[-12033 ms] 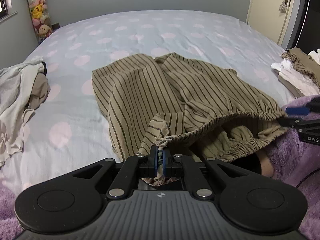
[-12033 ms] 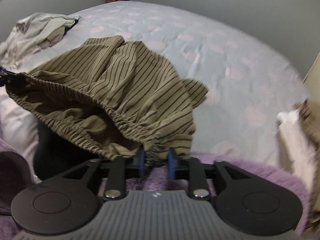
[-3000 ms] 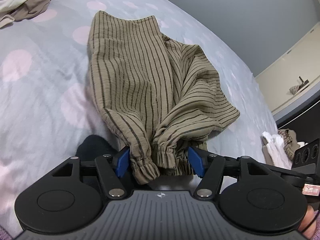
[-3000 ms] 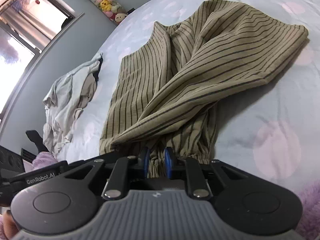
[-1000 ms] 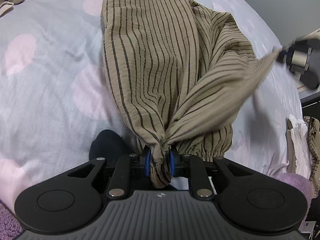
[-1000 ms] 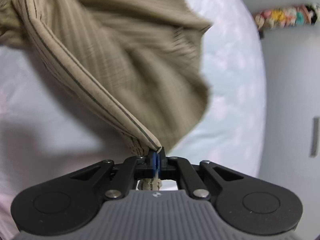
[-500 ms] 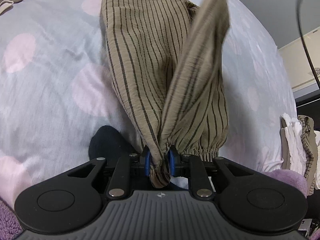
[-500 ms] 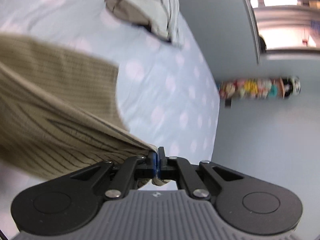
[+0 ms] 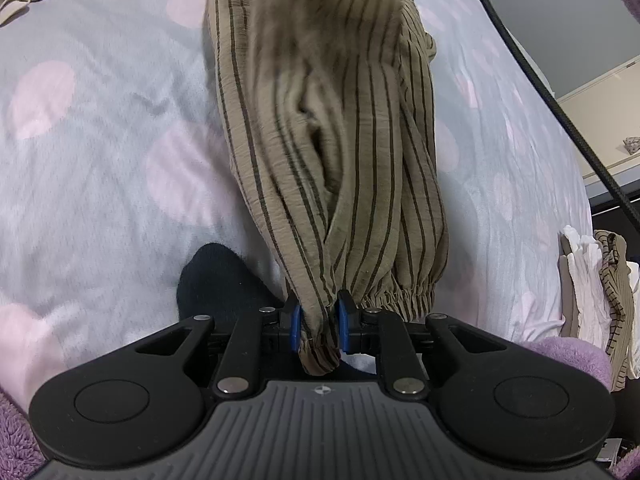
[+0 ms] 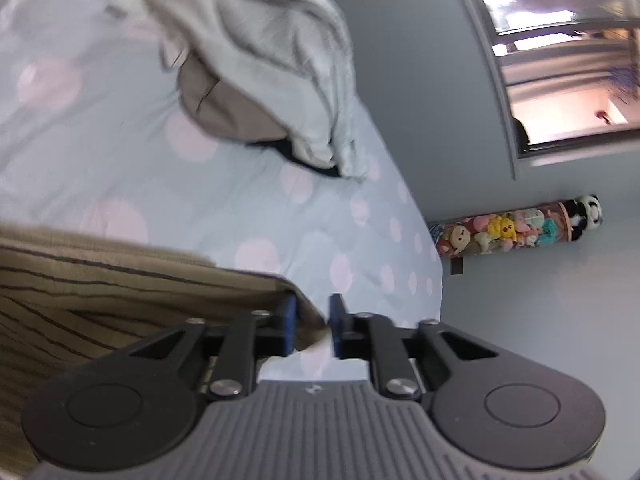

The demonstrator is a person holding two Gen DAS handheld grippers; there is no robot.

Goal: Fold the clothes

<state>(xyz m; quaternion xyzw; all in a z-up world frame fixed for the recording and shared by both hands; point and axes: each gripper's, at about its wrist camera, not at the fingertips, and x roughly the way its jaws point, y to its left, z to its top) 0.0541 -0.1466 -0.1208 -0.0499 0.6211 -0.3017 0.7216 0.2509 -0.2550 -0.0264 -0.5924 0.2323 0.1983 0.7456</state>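
Tan trousers with dark stripes (image 9: 344, 140) lie lengthwise on the pale blue bed with pink dots (image 9: 100, 128). My left gripper (image 9: 318, 326) is shut on the elastic waistband at the near end, cloth bunched between its blue pads. One trouser leg is folded over onto the other and looks blurred at the top. In the right wrist view the same striped trousers (image 10: 120, 292) fill the lower left. My right gripper (image 10: 312, 330) has its jaws parted, with the cloth's edge loose between them.
A heap of white and grey-brown clothes (image 10: 256, 68) lies on the bed's far side. A stack of folded clothes (image 9: 596, 292) sits at the bed's right edge. A dark sock (image 9: 216, 280) shows beside my left gripper. A tube of plush toys (image 10: 516, 228) stands by the wall.
My right gripper has carried the trouser leg over onto the other leg and opened its jaws on the cloth. My left gripper has kept its hold on the waistband.
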